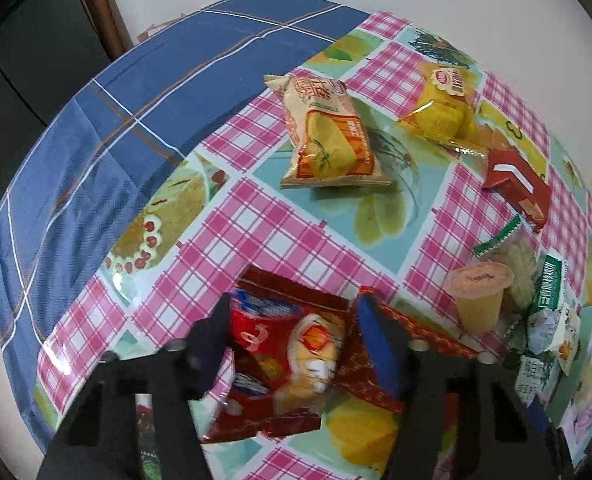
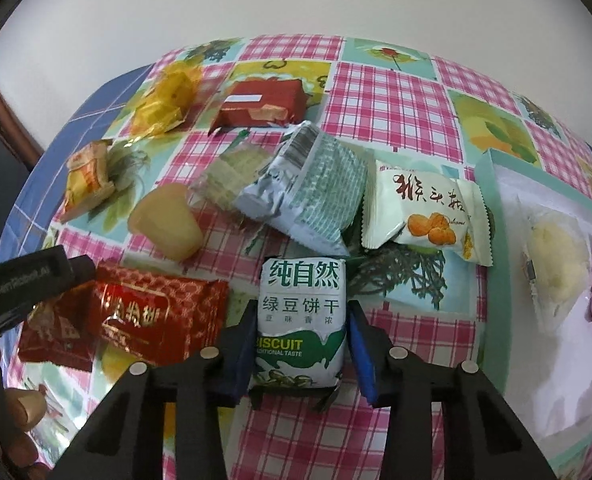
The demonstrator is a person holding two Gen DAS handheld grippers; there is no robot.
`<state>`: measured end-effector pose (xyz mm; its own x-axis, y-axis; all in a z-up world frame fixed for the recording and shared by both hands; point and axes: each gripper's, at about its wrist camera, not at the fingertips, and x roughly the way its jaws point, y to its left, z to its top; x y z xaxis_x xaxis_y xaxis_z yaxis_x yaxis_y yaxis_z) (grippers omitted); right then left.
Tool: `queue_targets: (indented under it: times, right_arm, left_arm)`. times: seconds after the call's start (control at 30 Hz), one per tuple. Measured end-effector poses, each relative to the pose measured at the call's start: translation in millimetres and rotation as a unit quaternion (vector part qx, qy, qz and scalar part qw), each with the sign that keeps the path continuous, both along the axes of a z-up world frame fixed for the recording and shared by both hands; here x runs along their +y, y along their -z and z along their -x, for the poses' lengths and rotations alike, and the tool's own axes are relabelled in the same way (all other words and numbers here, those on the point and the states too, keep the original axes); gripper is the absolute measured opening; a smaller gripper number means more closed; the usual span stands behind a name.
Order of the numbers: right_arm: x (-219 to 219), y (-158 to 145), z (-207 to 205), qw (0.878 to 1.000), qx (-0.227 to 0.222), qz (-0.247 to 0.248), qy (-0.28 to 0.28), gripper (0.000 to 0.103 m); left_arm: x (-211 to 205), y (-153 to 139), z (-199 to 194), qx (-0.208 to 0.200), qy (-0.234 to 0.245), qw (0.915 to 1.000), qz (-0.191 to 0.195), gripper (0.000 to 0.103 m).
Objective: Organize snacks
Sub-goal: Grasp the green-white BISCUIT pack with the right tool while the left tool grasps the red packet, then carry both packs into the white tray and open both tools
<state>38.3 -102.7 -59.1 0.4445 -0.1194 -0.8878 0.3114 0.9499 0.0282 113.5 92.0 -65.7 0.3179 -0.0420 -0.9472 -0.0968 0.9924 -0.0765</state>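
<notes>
My left gripper is open around a red snack packet lying on the table, one finger on each side of it. The same packet shows in the right wrist view at lower left, beside the left gripper's body. My right gripper has its blue pads against both sides of a green and white biscuit packet.
Loose snacks lie on the plaid tablecloth: an orange packet, a yellow packet, a red box, a jelly cup, a silver-green packet, a white packet. A pale green box with a clear bag stands at right.
</notes>
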Motion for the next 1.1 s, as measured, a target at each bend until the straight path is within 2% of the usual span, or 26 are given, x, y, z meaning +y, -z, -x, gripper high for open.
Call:
queue_targets:
  times: [0.27,0.53,0.87,1.1]
  right_arm:
    - [7.4,-0.7,11.8,0.999,0.019,0.021,-0.017,0.042]
    - [8.3,-5.0,25.0,0.999,0.032,-0.006,-0.017,0.042]
    - [-4.2,-40.3,51.4,0.999,0.007,-0.033,0.003,0.042]
    - [-18.3,-66.6,67.2,0.999,-0.009,-0.023,0.025,0.042]
  left_arm:
    - [-9.7,-9.8,7.6,-0.002,0.01,0.9998,0.017,0.051]
    - [-12.1,-31.4,13.9,-0.017,0.011,0.999,0.04,0.051]
    - [-22.0,-63.5,26.0,-0.057,0.031,0.9966,0.052,0.051]
    - [-40.4,-77.1,36.4,-0.071,0.05,0.9944,0.06,0.051]
